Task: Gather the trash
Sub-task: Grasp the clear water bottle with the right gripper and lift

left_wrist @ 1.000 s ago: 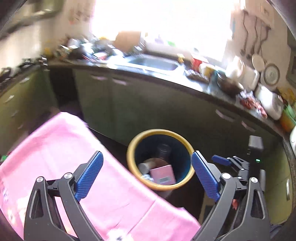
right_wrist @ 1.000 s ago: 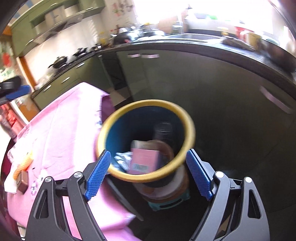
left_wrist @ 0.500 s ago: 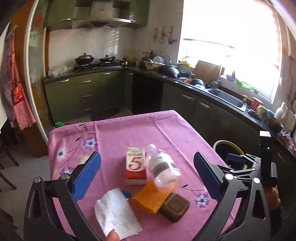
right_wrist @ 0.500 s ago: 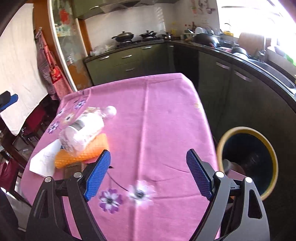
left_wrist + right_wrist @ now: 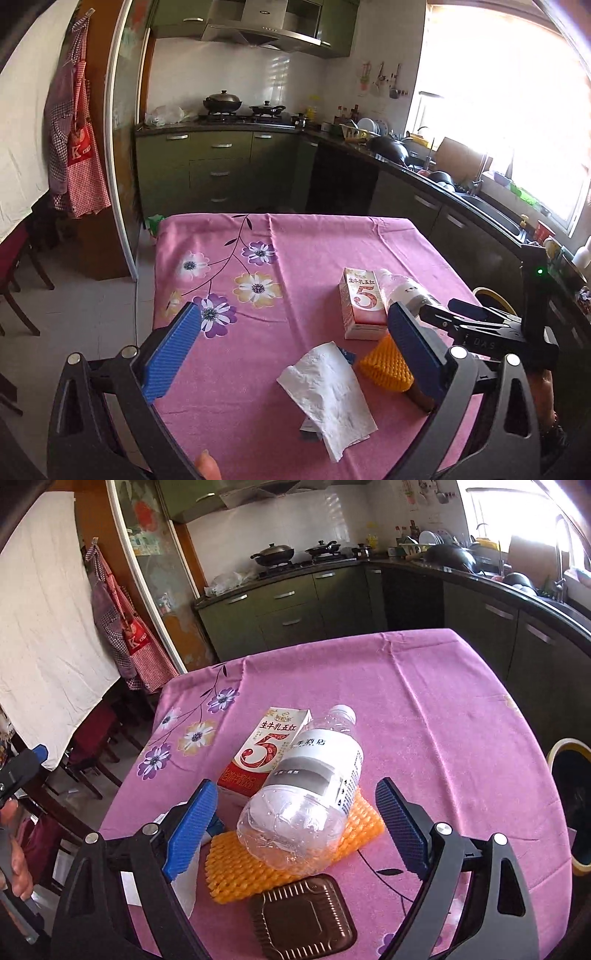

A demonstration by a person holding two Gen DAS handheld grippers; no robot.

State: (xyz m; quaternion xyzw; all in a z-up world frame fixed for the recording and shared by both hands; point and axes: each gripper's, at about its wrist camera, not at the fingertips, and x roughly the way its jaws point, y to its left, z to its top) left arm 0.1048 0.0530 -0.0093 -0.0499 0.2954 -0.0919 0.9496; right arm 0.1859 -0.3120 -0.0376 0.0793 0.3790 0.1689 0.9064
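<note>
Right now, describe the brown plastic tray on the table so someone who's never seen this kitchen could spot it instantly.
Find the table with the pink flowered cloth. In the trash pile at its near end, a clear bottle lies on an orange foam net. The brown plastic tray sits just in front of that net: dark, glossy, squarish, with ribbed edges, the only brown item there.

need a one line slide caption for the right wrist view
Right gripper, jaws opening, approaches an empty plastic bottle lying on orange foam netting beside a milk carton on the pink tablecloth.

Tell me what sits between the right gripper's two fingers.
In the right wrist view, the plastic bottle lies on orange foam netting between the opening right gripper, untouched.
</note>
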